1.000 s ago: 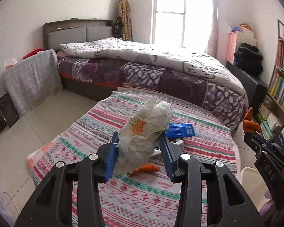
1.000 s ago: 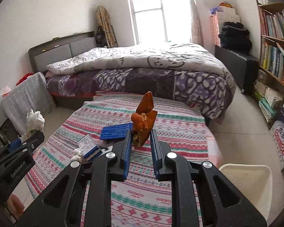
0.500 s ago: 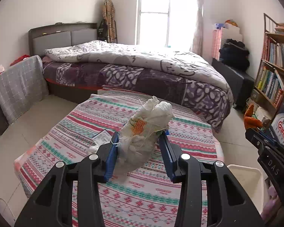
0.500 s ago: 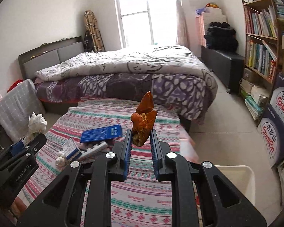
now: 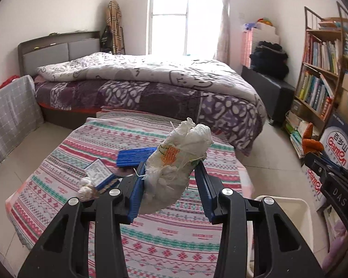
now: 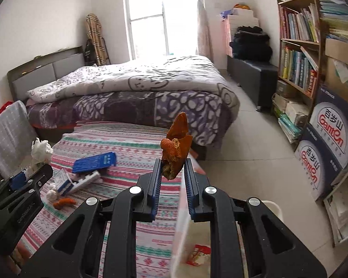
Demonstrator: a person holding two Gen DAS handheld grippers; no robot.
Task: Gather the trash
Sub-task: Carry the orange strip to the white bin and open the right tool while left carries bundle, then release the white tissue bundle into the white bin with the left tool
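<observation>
Behind everything, a big bed (image 5: pixel 150 81) under a grey quilt. Nearer, a striped table (image 5: pixel 174 243) bearing a blue card (image 6: pixel 94 162), a small box (image 5: pixel 97 169) and 1 orange scrap (image 6: pixel 65 202). Beside its right edge, a white bin (image 5: pixel 297 210). Left gripper (image 5: pixel 171 185) clamped on a white wad (image 5: pixel 176 162) above the table. Right gripper (image 6: pixel 172 176) pinching an orange peel (image 6: pixel 176 143) near the bin.

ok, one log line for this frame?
left tool: holds white wad | right tool: holds orange peel | white bin: below right | step: drop pending
</observation>
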